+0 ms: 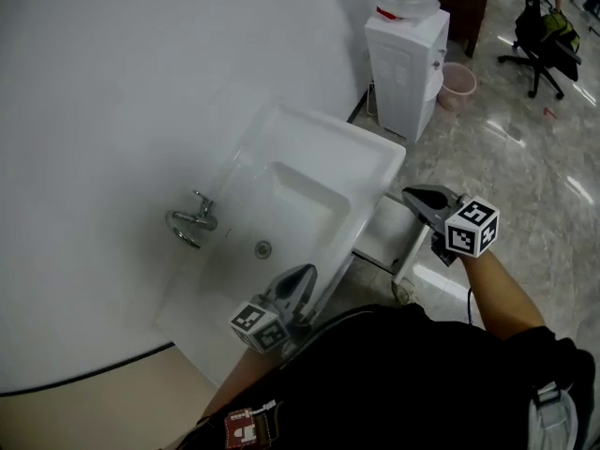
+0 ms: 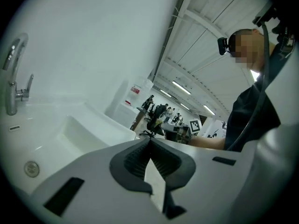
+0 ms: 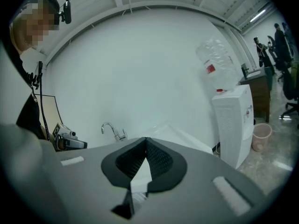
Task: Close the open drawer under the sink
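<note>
A white sink (image 1: 375,153) hangs on the wall, its chrome faucet (image 1: 192,218) on the left. Below its right side an open white drawer (image 1: 382,234) sticks out toward the floor. My left gripper (image 1: 307,275) hovers over the sink's near rim, jaws shut and empty. My right gripper (image 1: 411,195) is just above the open drawer's outer end, shut with nothing in it. In the left gripper view the tips (image 2: 149,141) meet over the basin (image 2: 70,129). The right gripper view shows closed jaws (image 3: 145,141) pointing toward the faucet (image 3: 111,129); the drawer is hidden there.
A white water dispenser (image 1: 408,64) stands against the wall beyond the sink, with a pink bin (image 1: 457,84) beside it. An office chair (image 1: 544,36) is farther off on the marble floor. The person's dark sleeve fills the bottom of the head view.
</note>
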Motion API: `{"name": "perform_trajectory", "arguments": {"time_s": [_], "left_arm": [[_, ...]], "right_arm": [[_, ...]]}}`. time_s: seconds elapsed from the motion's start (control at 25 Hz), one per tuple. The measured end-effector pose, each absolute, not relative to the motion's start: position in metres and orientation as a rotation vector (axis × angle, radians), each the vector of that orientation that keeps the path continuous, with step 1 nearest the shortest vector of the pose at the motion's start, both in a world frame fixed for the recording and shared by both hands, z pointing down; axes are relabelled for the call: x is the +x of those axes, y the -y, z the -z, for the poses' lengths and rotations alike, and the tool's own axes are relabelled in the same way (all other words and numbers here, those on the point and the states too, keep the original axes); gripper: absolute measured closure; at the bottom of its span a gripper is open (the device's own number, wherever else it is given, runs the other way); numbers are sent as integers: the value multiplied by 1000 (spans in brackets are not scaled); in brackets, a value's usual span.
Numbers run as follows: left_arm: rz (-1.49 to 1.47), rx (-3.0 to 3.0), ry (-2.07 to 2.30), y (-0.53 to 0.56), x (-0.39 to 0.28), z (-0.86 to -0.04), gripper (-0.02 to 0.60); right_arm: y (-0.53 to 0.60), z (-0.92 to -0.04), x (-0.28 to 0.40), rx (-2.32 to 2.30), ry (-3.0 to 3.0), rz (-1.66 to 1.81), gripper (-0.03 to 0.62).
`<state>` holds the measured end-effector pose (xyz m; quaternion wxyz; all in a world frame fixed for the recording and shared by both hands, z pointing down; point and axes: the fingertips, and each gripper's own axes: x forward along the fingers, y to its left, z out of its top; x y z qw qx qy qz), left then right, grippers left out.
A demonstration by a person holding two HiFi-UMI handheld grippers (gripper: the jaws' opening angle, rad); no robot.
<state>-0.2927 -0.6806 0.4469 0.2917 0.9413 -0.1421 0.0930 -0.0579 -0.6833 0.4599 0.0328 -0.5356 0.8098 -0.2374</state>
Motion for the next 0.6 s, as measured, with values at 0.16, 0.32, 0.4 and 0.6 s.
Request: {"name": "perform_trajectory", "arguments": {"time_s": [0.16, 0.32, 0.4, 0.6], "left_arm": [[-352, 2485, 264, 664, -256, -473, 581], [-446, 2485, 167, 652, -223, -495, 581], [-481, 2488, 122, 647, -205, -506, 581], [-602, 2483, 31, 632, -168, -537, 581]], "right_arm": [[662, -488, -32, -1712, -2414, 754, 592], [645, -518, -14, -1771, -2384, 765, 592], [641, -532, -5, -1791, -2389, 757, 592], [630, -572, 11, -1836, -2394, 749, 592]]}}
